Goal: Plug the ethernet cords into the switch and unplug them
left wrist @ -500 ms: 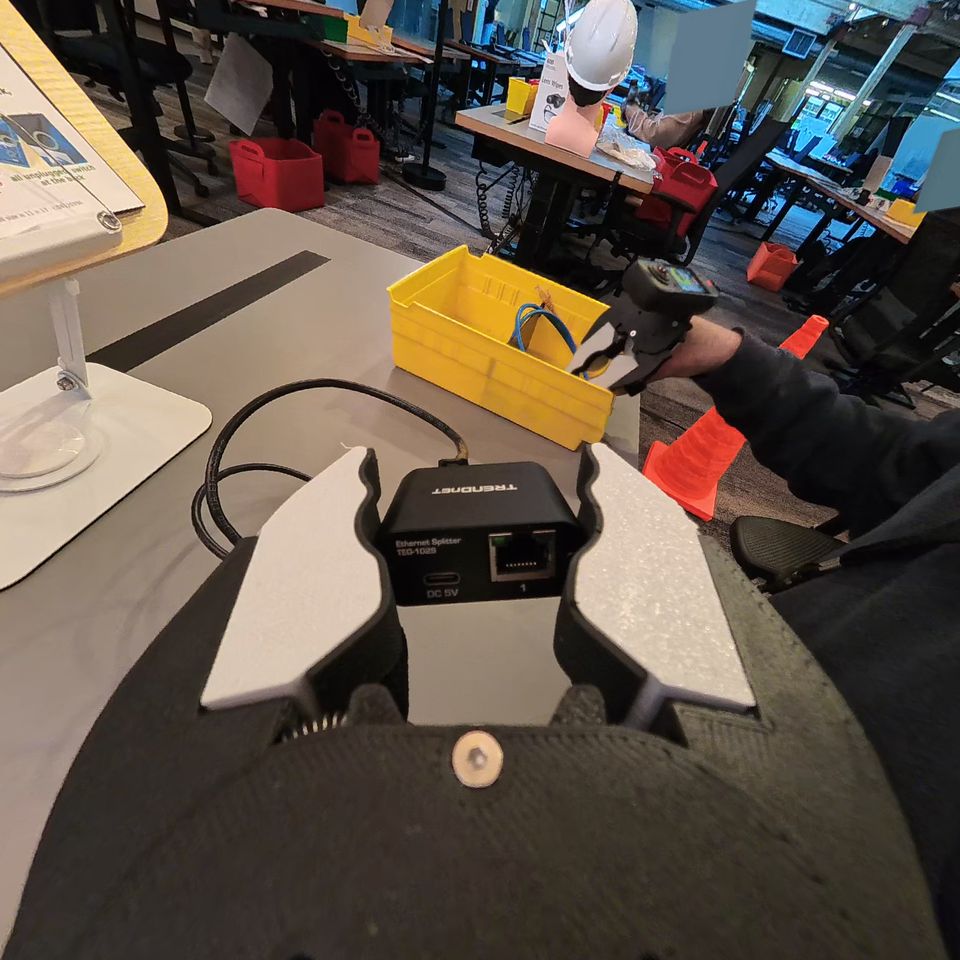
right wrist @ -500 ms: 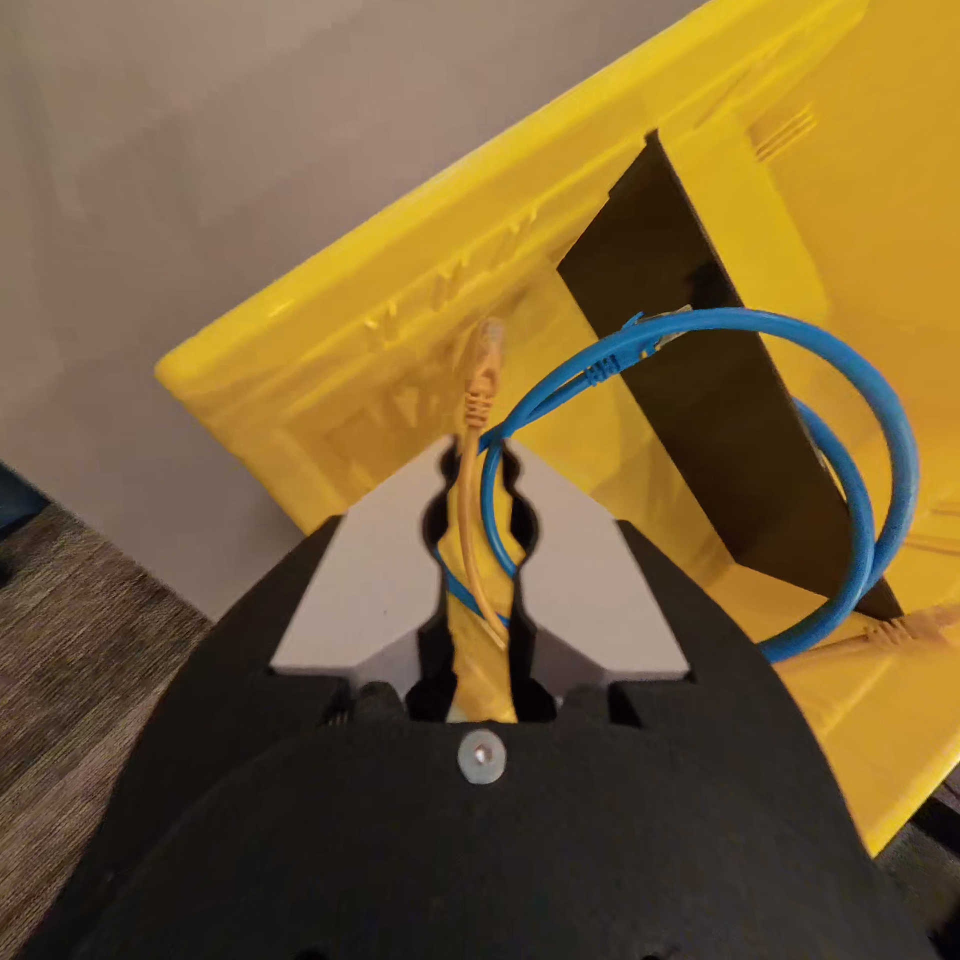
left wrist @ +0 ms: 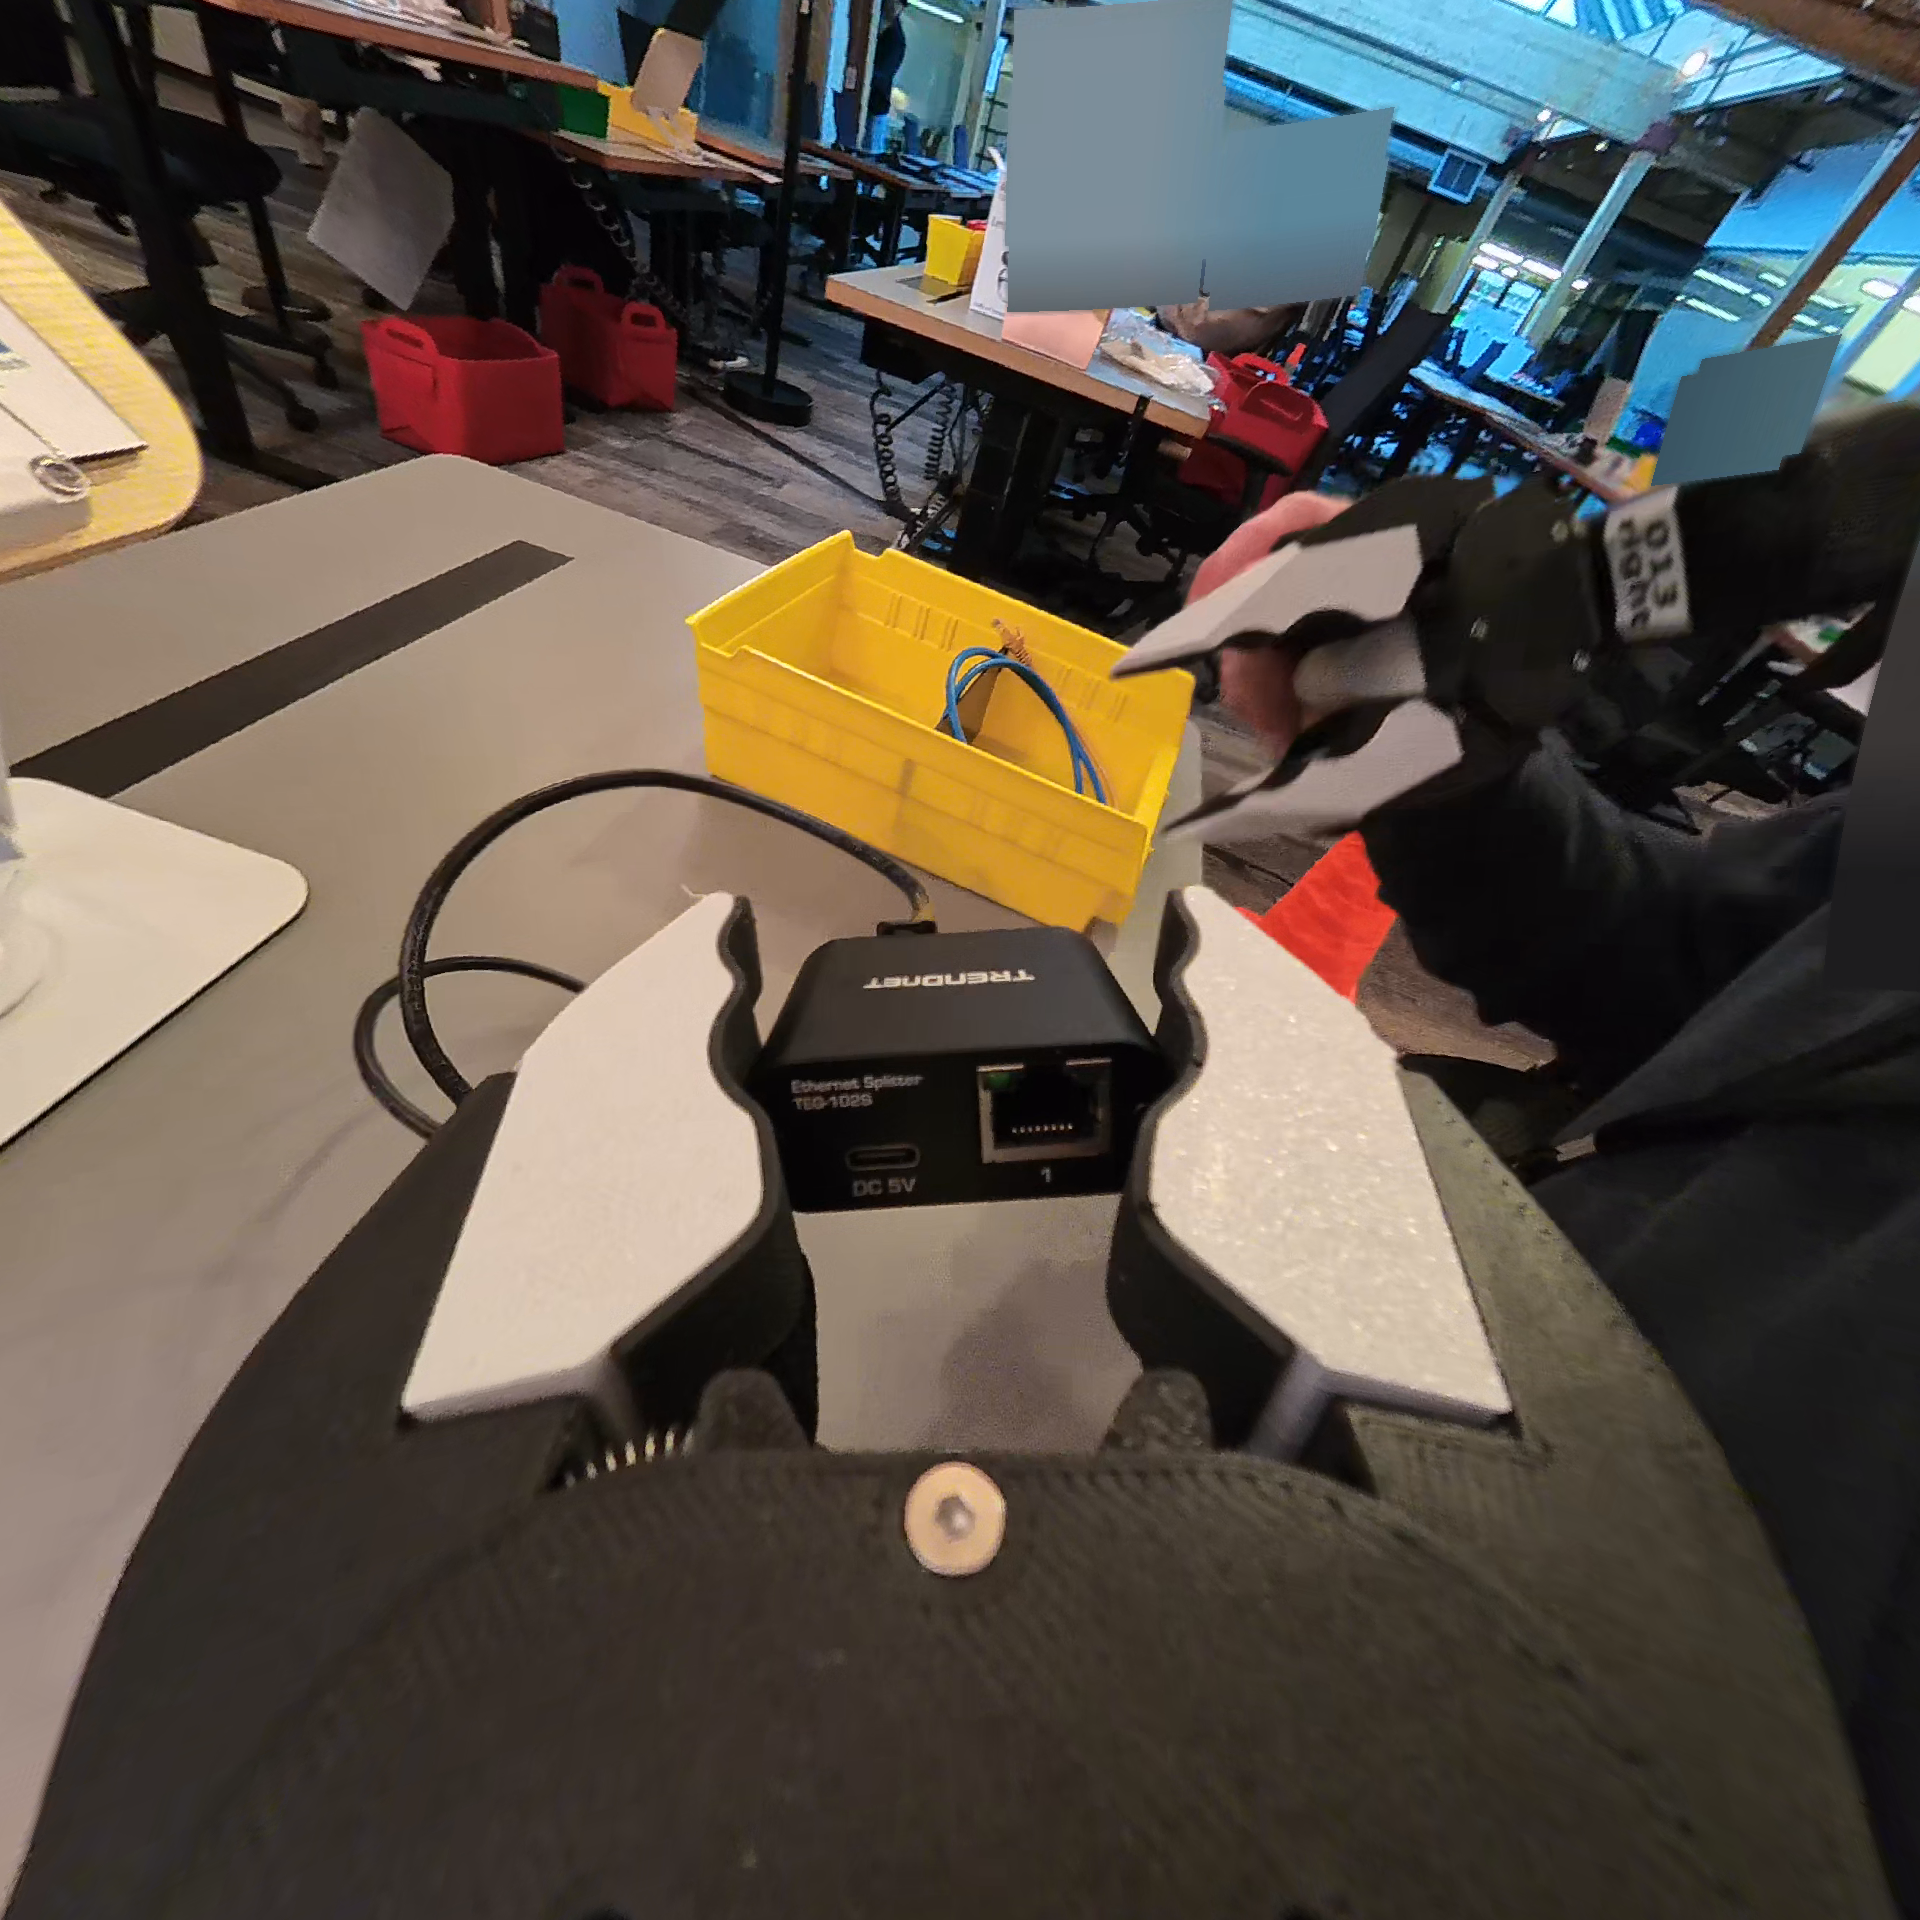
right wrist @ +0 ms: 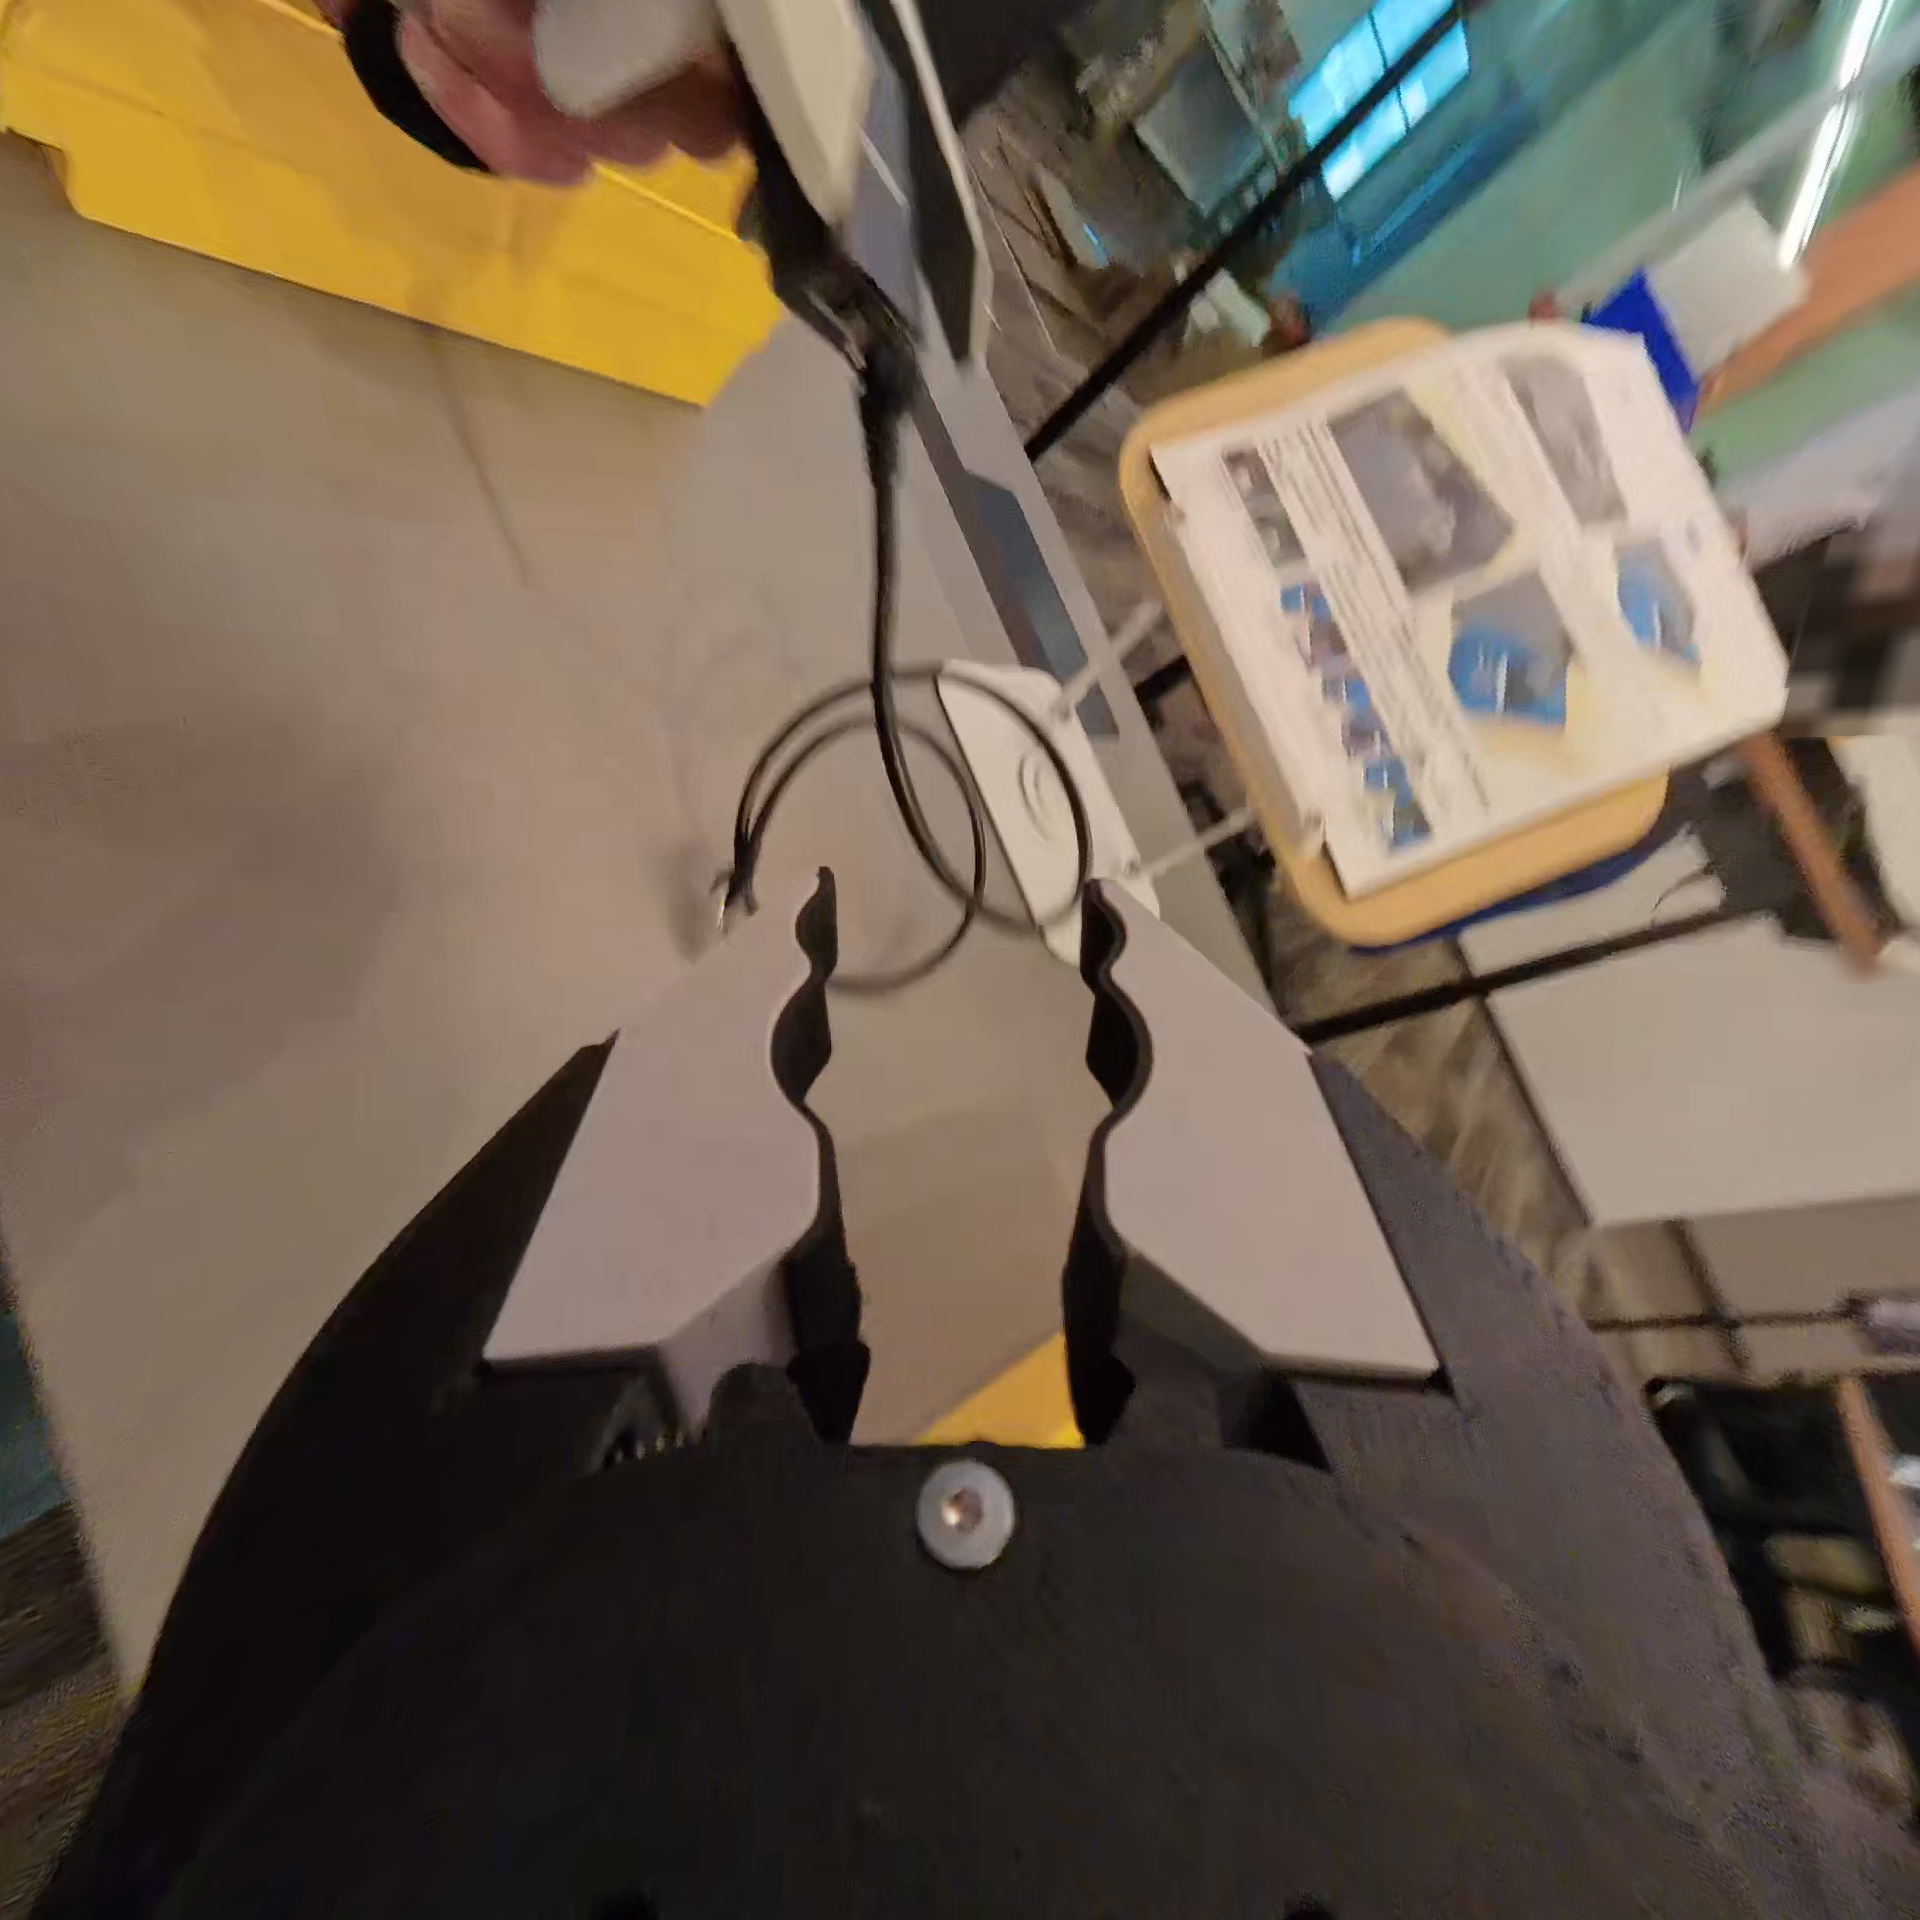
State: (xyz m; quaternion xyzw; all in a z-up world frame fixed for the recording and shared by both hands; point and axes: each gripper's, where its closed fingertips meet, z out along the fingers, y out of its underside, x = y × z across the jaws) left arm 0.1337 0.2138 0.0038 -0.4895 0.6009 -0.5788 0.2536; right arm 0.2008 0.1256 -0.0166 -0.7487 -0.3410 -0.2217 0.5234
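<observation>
My left gripper (left wrist: pixel 954 914) is shut on the black switch (left wrist: pixel 956 1081) and holds it by its sides on the grey table (left wrist: pixel 260 1195). The switch's front port faces the camera with nothing in it. A black cable (left wrist: pixel 623 790) is plugged into its back and loops on the table. A blue cord (left wrist: pixel 997 686) and an orange cord (left wrist: pixel 1013 639) lie in the yellow bin (left wrist: pixel 914 810). My right gripper (right wrist: pixel 958 888) is open and empty. In the left wrist view it (left wrist: pixel 1148 746) hovers beside the bin, right of the switch.
A paper stand (right wrist: pixel 1455 623) with a white base (left wrist: pixel 125 935) stands at the table's left. An orange cone (left wrist: pixel 1330 925) sits on the floor past the table's right edge. Red bins (left wrist: pixel 468 384) and other desks are far behind. My right fingertips sit around 12 centimetres from my left ones.
My right gripper has let go of the cords, opened, and come up out of the yellow bin towards the switch. My left gripper still holds the switch.
</observation>
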